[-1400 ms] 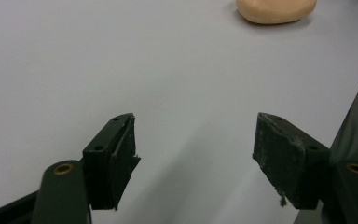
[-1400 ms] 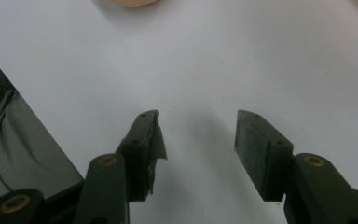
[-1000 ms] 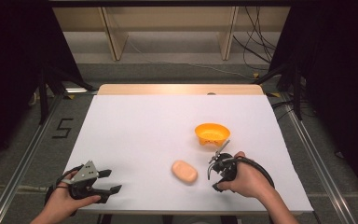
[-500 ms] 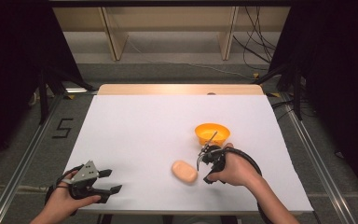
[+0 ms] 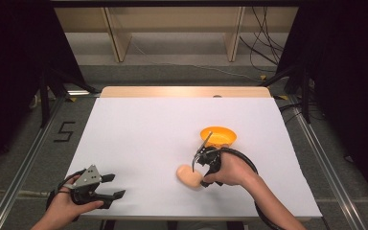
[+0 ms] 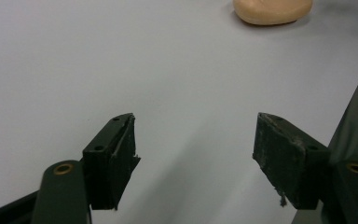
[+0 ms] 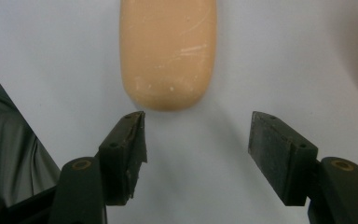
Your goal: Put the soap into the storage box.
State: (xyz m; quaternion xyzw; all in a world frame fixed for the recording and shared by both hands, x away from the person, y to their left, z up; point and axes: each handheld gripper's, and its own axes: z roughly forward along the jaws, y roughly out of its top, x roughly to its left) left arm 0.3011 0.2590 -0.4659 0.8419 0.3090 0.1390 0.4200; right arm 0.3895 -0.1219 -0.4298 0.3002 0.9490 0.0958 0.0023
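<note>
The right claw [image 5: 199, 160] sits just beside the peach-coloured oblong block [image 5: 188, 176], on the side of the block that faces the orange bowl [image 5: 218, 136]. The person's right hand [image 5: 230, 170] wraps the claw's body from the near-right of the block, the forearm running in from the near edge of the counter [image 5: 139, 124], and a black cable loops round behind the hand. In the right gripper view the claw [image 7: 196, 140] stands spread, its jaws having just been opening, and the block [image 7: 168, 51] lies just ahead of the tips, not between them; the pads touch nothing.

The left claw [image 5: 112, 187] rests far to the left of the block, low at the counter's near edge, held in the left hand [image 5: 69, 203] with its grey three-cornered plate on top and its tips turned toward the block. It too is spread with nothing in it; in the left gripper view the claw [image 6: 196, 140] looks across bare white counter to the block [image 6: 272, 10] well beyond.

The orange bowl stands just beyond the block, behind the right claw, and is apart from the block. Nothing lies between the right claw's tips and the block. A black strip of floor shows at the left edge of the right gripper view.

The block lies flat on the counter. In the right gripper view its long axis runs straight away from the claw, with one rounded end toward the tips. From the high view it lies roughly across the counter, tilted a little, its right end hidden under the right hand.
</note>
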